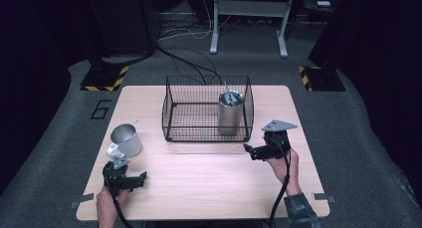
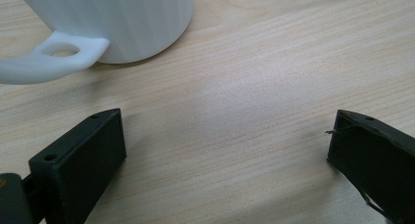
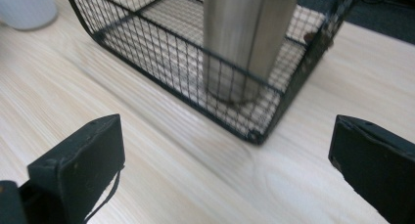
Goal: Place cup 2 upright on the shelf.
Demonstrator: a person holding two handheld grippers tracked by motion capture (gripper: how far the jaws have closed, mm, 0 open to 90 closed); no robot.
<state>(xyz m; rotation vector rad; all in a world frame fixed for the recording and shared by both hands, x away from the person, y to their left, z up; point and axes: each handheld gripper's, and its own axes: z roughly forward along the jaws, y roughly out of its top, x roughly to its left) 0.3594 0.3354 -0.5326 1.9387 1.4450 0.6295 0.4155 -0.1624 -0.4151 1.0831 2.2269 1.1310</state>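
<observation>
A white mug [image 1: 126, 140] with its handle toward the near side stands at the left of the wooden table [image 1: 199, 188]. My left gripper [image 1: 130, 180] rests just near of it, open and empty; its own view shows the mug [image 2: 122, 23] and handle close ahead. A black wire basket [image 1: 206, 110] sits at the table's middle back, holding an upright steel tumbler [image 1: 230, 113] in its right half. My right gripper [image 1: 255, 151] is open beside the basket's near right corner. Its view shows the basket [image 3: 147, 48] and tumbler [image 3: 244, 38] close ahead, and the mug [image 3: 27, 9] far left.
Bare wood spreads across the near half of the table between the two grippers. Cables [image 1: 189, 63] run over the grey floor behind the table, near a metal stand [image 1: 249, 19]. Yellow-black striped bases [image 1: 105, 78] sit at both back corners.
</observation>
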